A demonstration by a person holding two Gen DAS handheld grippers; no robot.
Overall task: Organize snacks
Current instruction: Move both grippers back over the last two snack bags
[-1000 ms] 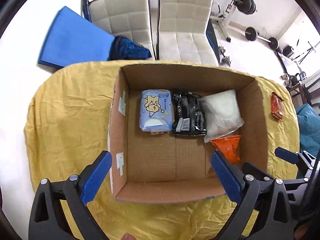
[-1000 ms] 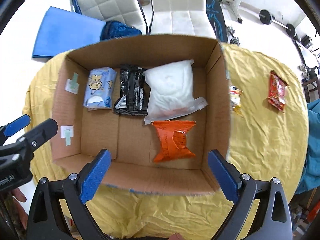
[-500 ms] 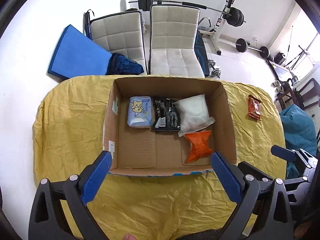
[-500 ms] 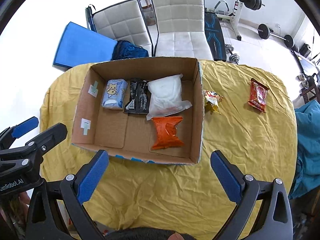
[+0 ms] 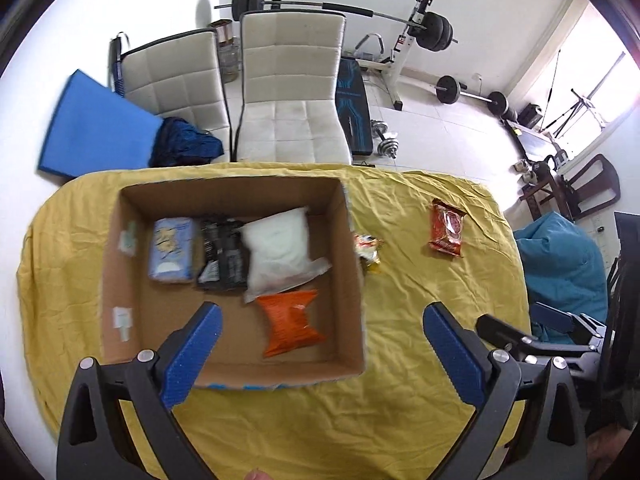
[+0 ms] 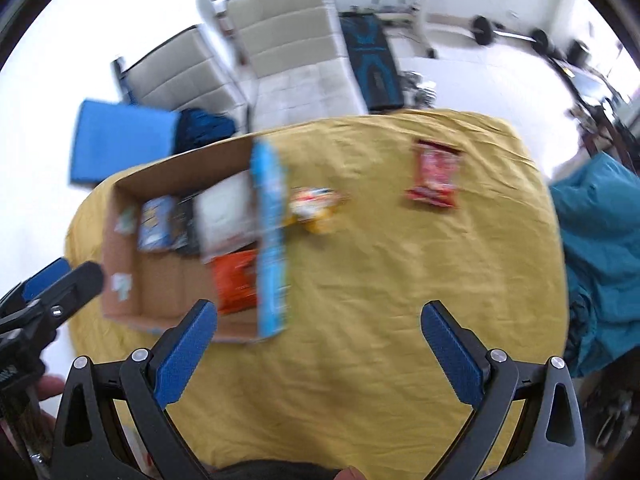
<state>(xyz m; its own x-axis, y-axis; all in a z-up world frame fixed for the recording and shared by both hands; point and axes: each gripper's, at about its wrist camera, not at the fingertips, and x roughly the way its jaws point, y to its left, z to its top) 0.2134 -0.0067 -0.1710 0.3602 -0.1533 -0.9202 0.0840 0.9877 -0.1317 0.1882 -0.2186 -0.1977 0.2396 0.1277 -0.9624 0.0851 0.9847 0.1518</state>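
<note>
A cardboard box (image 5: 352,280) (image 6: 120,240) sits on the yellow-covered table. Inside it lie a blue packet (image 5: 171,249), a black packet (image 5: 224,254), a white bag (image 5: 280,246) and an orange packet (image 5: 290,320) (image 6: 236,280). Just right of the box lies a small yellow-and-white snack (image 5: 368,248) (image 6: 314,206). Farther right rests a red packet (image 5: 447,229) (image 6: 434,178). My left gripper (image 5: 320,350) is open above the box's near right corner. Open too, my right gripper (image 6: 318,354) hovers over bare cloth right of the box. Neither holds anything.
Two white chairs (image 5: 292,92) stand behind the table, with a blue mat (image 5: 96,132) and dark blue cloth at the left. Weights and a bench fill the back of the room. A teal beanbag (image 5: 560,264) sits off the table's right edge.
Both grippers have pulled back and up from the box and swung right. The two loose snacks on the cloth now show in both views. The right wrist view is motion-blurred.
</note>
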